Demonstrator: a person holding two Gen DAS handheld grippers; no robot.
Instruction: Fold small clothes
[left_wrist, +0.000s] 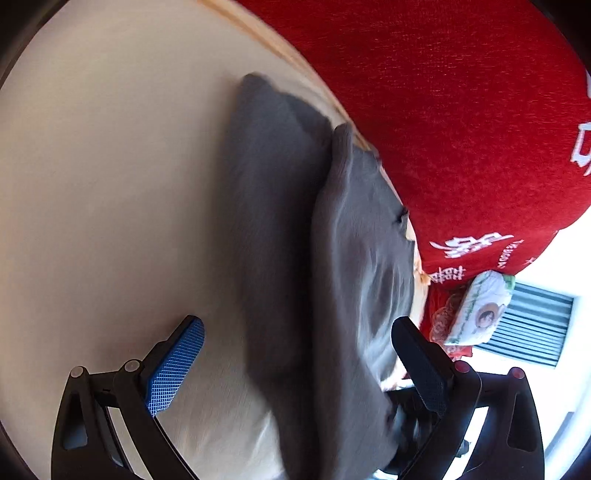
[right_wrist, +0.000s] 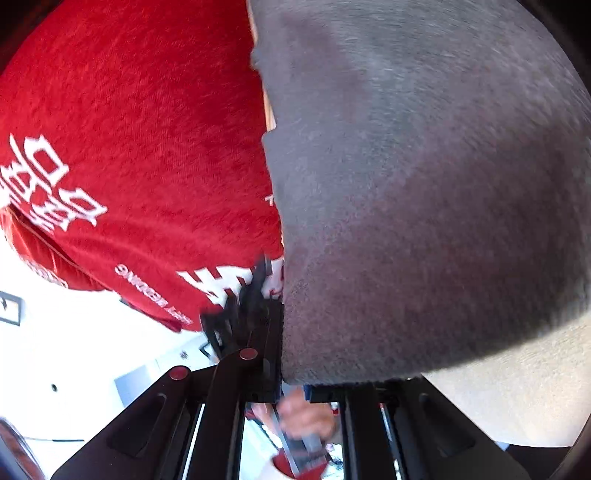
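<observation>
Grey knit garment (left_wrist: 332, 258) lies on the cream tabletop (left_wrist: 92, 184), stretching from 12 o'clock down to 6 in my left wrist view, with a raised fold ridge running lengthwise down its middle. It sits hard against the table's far edge, next to the red cloth with white lettering (left_wrist: 461, 110) at 1–3 o'clock.

Left gripper (left_wrist: 295, 365): jaws spread wide, nothing pinched. Blue-padded finger (left_wrist: 177, 365) rests over bare table at 7 o'clock, the dark one at 4 o'clock past the garment's right edge. The fabric lies between them but the pads aren't pressing on it.

Right gripper (right_wrist: 291, 384): jaws clenched. In the right wrist view the grey fabric's corner meets the finger bases at 6 o'clock and drapes up across the whole right half of the view, so I read it as pinching the garment's edge. The actual pad contact is hidden by cloth.

Risks as I judge them:
- Right grip looks like it's on the very hem. Thin bite plus any pull means the edge slips out and the fold collapses.
- Left is open while straddling the cloth. Closing here could grab both layers at the ridge instead of one, giving a bunched fold.
- Garment is at the table edge. A drag toward the red cloth could slide it off or snag it.
- Blur in both views: fast motion makes a mis-aimed pinch likely.
</observation>
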